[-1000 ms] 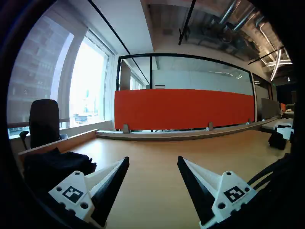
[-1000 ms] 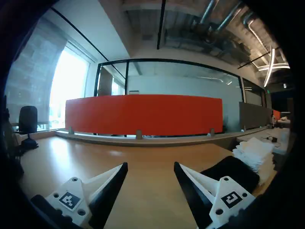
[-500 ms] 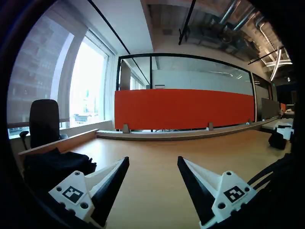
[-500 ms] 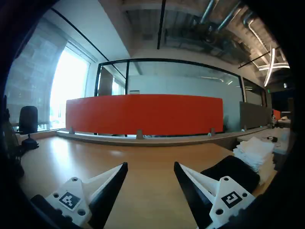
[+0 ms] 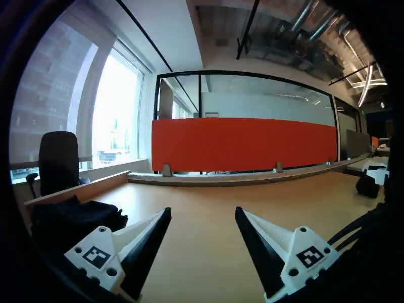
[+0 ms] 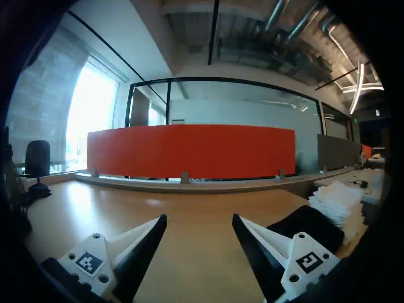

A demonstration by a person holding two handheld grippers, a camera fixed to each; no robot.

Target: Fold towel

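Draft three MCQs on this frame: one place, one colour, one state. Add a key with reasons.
1. In the right gripper view, where is the stack of white towels? A) far right B) between the fingers C) far left
2. What colour is the divider panel? A) blue B) orange-red C) green
3. The left gripper is: A) shut on a towel B) open, holding nothing C) shut on nothing

Key: 1 A, it sits at the right, beyond the black cloth. 2 B, plainly orange-red behind the desk. 3 B, bare desk shows between its parted fingers.

Bare desk (image 5: 202,237) ahead (black cloth heap (image 5: 76,219) leftward, towel stack (image 6: 338,204) rightward)
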